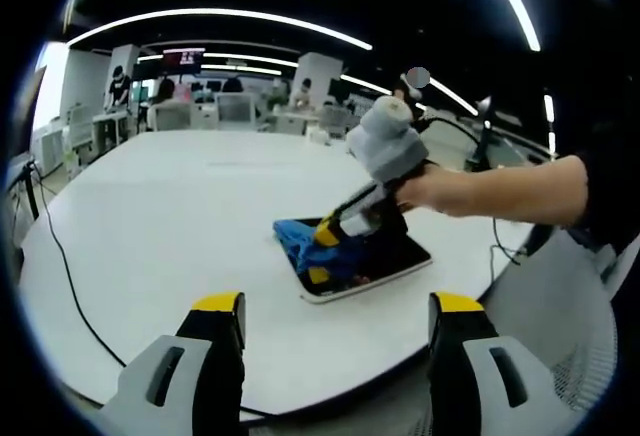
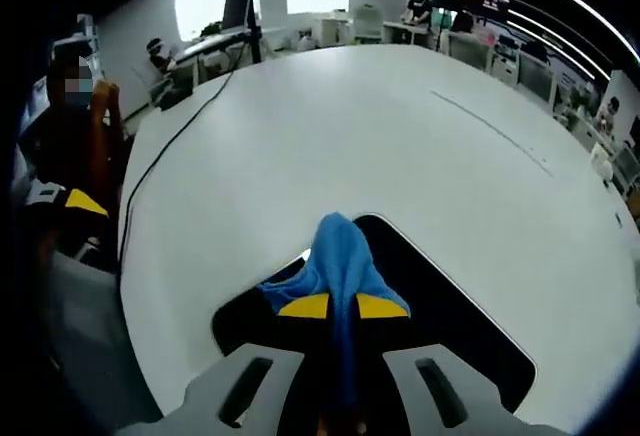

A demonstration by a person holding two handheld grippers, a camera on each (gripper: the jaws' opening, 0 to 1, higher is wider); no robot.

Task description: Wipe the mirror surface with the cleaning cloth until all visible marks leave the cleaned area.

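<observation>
A dark rectangular mirror (image 1: 395,258) with a pale rim lies flat on the white table (image 1: 180,216). In the left gripper view, my right gripper (image 1: 322,254), held by a hand, is shut on a blue cloth (image 1: 300,238) pressed on the mirror's left end. My left gripper (image 1: 338,306) hangs open near the table's front edge, short of the mirror, holding nothing. In the right gripper view, my right gripper (image 2: 342,307) pinches the blue cloth (image 2: 340,251) over the mirror (image 2: 450,311); the cloth drapes forward past the mirror's far edge.
A black cable (image 1: 70,286) runs across the table's left side and shows again as a cable (image 2: 175,146) in the right gripper view. Desks, chairs and seated people (image 1: 120,86) stand beyond the table. A person's sleeve (image 2: 95,156) sits at the left.
</observation>
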